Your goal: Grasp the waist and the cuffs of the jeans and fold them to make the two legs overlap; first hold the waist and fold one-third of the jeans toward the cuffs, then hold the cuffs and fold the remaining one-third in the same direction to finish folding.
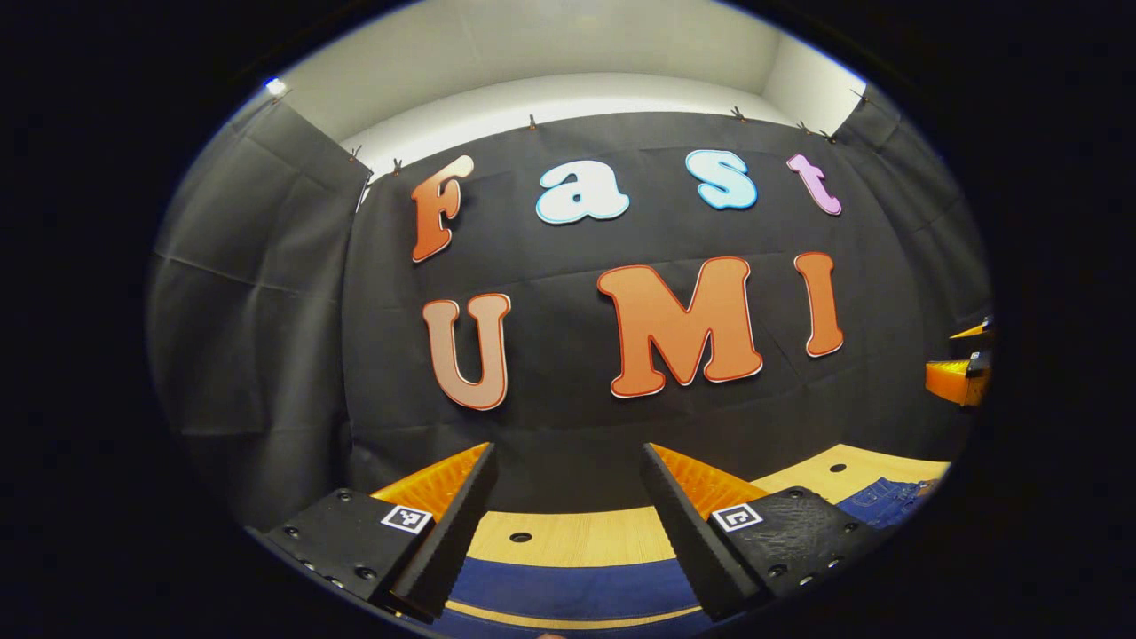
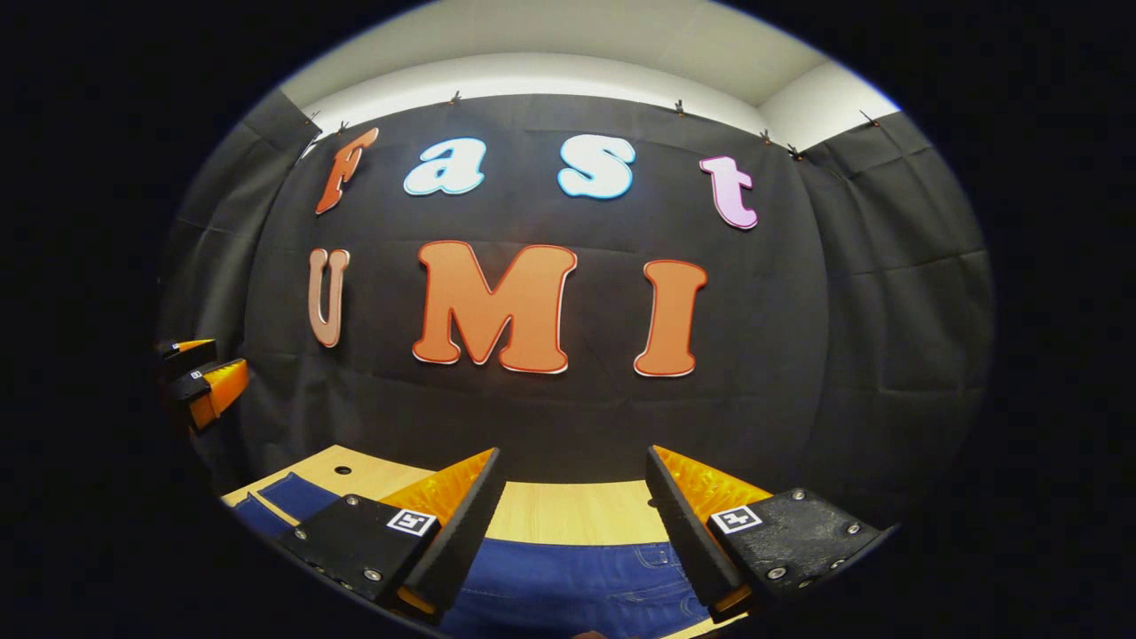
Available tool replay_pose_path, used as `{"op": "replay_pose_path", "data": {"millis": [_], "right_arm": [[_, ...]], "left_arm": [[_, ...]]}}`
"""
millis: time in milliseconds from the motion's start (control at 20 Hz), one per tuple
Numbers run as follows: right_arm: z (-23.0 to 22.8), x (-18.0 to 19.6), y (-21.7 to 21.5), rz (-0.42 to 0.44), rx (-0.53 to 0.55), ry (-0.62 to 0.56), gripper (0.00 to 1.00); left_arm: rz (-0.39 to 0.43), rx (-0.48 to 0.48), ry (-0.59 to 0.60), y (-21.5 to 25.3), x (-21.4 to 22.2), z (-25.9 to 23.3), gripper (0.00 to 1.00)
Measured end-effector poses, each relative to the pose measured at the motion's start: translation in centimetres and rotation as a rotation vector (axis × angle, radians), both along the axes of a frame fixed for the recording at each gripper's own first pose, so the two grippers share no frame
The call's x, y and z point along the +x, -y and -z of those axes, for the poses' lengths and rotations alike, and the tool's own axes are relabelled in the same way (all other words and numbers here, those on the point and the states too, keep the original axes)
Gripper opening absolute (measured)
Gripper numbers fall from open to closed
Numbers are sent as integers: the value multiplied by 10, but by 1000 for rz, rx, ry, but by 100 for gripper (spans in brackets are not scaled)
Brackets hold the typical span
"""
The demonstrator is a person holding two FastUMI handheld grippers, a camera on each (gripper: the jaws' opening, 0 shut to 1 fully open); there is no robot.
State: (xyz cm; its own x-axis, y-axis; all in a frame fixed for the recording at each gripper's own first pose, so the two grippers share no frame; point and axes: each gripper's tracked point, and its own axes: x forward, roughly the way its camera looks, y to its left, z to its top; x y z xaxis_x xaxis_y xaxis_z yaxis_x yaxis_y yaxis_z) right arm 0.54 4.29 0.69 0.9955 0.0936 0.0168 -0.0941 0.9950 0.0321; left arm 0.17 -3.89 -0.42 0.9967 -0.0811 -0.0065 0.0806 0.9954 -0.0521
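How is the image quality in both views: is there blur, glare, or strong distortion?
Left gripper view: sharp, evenly lit, no glare; the fisheye bends the table edge into an arc, and the jeans lie low beneath the open left gripper. Right gripper view: equally sharp, the same curving, dimmer toward the rim; the jeans' stitching shows clearly between the open right gripper's fingers.

A light wooden table (image 1: 577, 537) with small dark holes in its top ran up to a black cloth wall (image 1: 568, 417). Small clips held the cloth's upper edge, and a pale wall (image 2: 550, 71) showed above it.
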Motion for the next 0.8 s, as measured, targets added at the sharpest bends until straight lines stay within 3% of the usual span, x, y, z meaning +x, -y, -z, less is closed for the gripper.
{"op": "replay_pose_path", "data": {"millis": [100, 200, 350, 400, 800], "right_arm": [[-3, 0, -14, -33, 0, 9, 92], [-4, 0, -28, -70, -14, 17, 96], [-12, -1, -38, -100, -33, 40, 92], [-11, 0, -38, -102, -36, 40, 96], [13, 13, 12, 26, -10, -37, 97]], "left_arm": [[4, -3, -2, 2, -1, 0, 99], [1, 7, -9, 1, 0, 5, 100], [-10, 3, -2, -3, 2, 4, 100], [-17, 7, -1, -5, 1, 5, 98], [-22, 25, -48, -15, 10, 27, 100]]}}
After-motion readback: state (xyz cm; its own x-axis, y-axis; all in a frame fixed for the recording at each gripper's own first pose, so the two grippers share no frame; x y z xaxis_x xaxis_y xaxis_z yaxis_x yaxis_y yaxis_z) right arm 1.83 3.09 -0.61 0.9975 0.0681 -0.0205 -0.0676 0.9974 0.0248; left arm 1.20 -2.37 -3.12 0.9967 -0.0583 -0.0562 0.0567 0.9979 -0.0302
